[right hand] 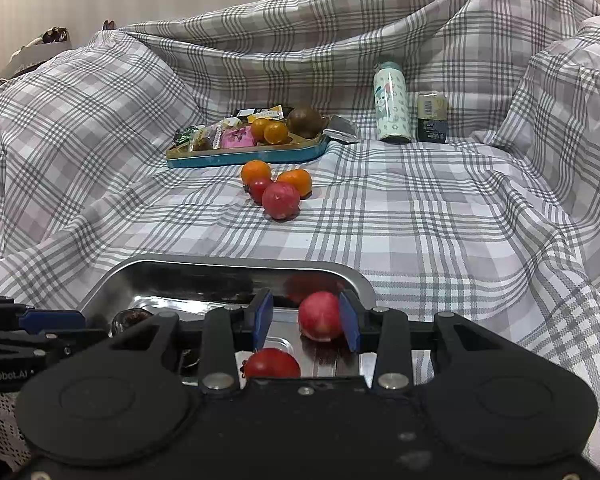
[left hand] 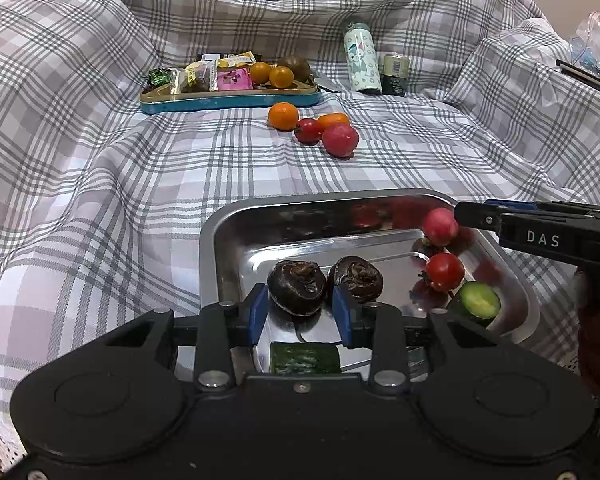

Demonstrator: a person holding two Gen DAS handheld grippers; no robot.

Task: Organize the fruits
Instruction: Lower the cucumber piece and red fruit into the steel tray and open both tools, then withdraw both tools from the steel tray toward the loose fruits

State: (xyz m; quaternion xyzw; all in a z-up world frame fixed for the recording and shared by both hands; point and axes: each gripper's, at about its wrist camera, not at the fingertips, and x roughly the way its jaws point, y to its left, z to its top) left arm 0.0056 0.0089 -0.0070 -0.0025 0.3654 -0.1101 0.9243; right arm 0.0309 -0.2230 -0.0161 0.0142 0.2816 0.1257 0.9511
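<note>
left gripper point(left hand: 300, 312): fingers parted | right gripper point(right hand: 306, 322): fingers parted, both level, pointing forward

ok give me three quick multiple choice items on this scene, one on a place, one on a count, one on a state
1. Where are the two dark bulbs?
A. in the steel tray
B. on the cloth
C. in the blue tray

2. How many fruits lie loose on the cloth between the trays?
A. two
B. four
C. six

3. How does the right gripper stand?
A. shut on a can
B. open, pink fruit between its fingers
C. shut on a cucumber

Answers
1. A: the dark bulbs sit in the steel tray, at the left gripper.
2. B: two orange, two red in the loose fruits on the cloth.
3. B: the right gripper shows a gap beside the pink fruit.
</note>
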